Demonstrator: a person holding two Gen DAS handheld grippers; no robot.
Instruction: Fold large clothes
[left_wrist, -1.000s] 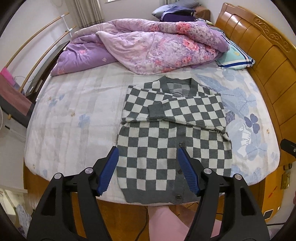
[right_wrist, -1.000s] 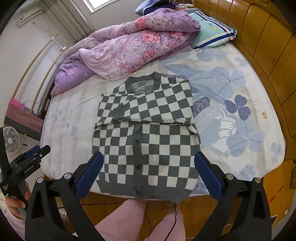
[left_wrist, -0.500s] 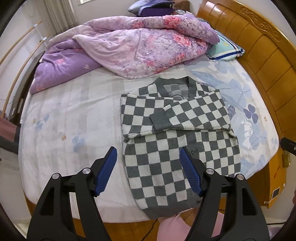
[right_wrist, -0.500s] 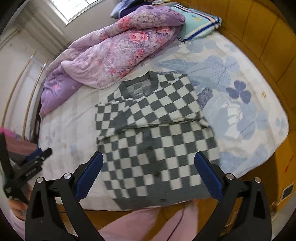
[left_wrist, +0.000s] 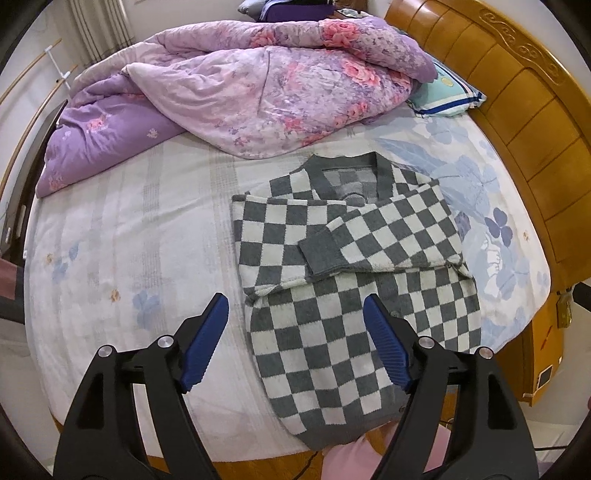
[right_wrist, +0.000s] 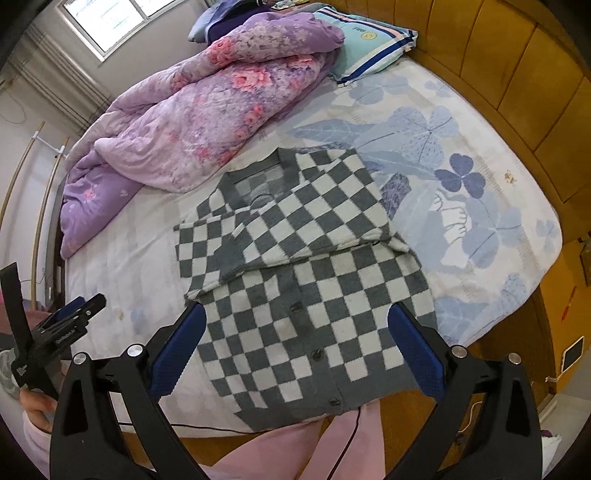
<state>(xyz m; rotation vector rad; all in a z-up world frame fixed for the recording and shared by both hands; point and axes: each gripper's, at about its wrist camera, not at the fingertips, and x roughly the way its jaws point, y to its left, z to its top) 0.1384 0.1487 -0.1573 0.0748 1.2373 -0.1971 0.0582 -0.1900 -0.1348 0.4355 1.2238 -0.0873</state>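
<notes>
A grey-and-white checked cardigan (left_wrist: 354, 280) lies flat on the bed, buttons up, both sleeves folded across its chest; its hem hangs at the near bed edge. It also shows in the right wrist view (right_wrist: 306, 280). My left gripper (left_wrist: 295, 321) is open and empty, hovering above the cardigan's lower left edge. My right gripper (right_wrist: 297, 325) is open and empty above the cardigan's lower part. The left gripper also appears in the right wrist view (right_wrist: 66, 321), at the far left, off the bed.
A crumpled purple floral quilt (left_wrist: 236, 88) lies at the back of the bed. A striped pillow (left_wrist: 447, 98) lies by the wooden headboard (left_wrist: 524, 103). The pale sheet (left_wrist: 122, 236) lies left of the cardigan. The person's pink-clad legs (right_wrist: 295, 443) stand at the near edge.
Both grippers have moved forward and lower toward the cardigan, the left one shifting left toward its edge. Both stay open. The cardigan has not moved.
</notes>
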